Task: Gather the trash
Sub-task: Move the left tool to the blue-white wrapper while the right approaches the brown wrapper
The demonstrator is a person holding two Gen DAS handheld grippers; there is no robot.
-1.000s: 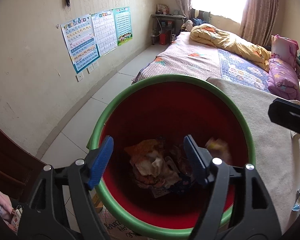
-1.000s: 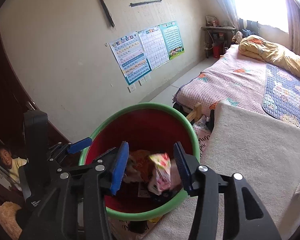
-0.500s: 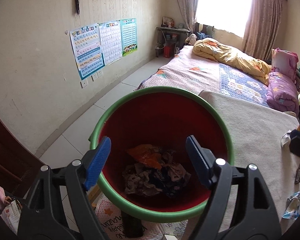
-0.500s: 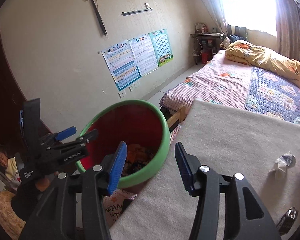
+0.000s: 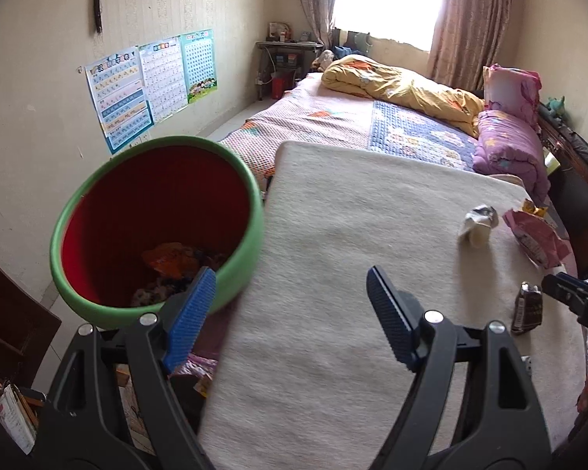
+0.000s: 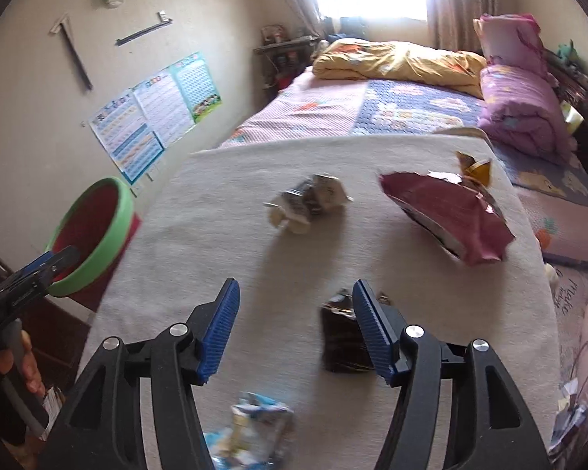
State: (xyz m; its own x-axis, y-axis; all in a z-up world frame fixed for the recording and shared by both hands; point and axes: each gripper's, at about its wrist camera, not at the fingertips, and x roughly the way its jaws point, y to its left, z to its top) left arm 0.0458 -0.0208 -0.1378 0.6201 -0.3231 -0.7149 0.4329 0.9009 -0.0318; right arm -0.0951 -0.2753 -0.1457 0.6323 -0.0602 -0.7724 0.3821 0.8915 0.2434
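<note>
To the left of the left claw (image 5: 290, 313) stood the trash bin (image 5: 251, 235), red inside with a green rim, its mouth tipped toward the camera and crumpled wrappers lying at its bottom; the claw's left pad overlapped the bin's near rim in the picture. The left claw was released, jaws wide with only the beige cloth-covered surface (image 5: 333, 235) showing between them, having just spread a little further. Ahead and to its right lay a crumpled pale wrapper (image 5: 477, 224), then a pink snack bag (image 5: 535, 235), and nearer, a small dark packet (image 5: 527, 307) standing upright just left of the other claw's black tip.

The right wrist view showed the bin (image 6: 98, 231) far off to the left, beyond the surface's edge, with the left claw's tip (image 6: 39, 270) before it and fingers (image 6: 27, 368) on a grey grip. The right claw (image 6: 294, 329) was released, its jaws having just been opening, nothing between them. The pale wrapper (image 6: 307, 201) lay ahead of it, its long axis running left to right. The dark packet (image 6: 343, 337) lay just inside and partly behind the right pad, long axis running away from the camera. The maroon-pink snack bag (image 6: 447, 213) lay ahead to the right, torn mouth away and leftward, long axis slanting toward the right. Only this view showed a blurred blue-and-white wrapper (image 6: 251, 431) below the claw.
</note>
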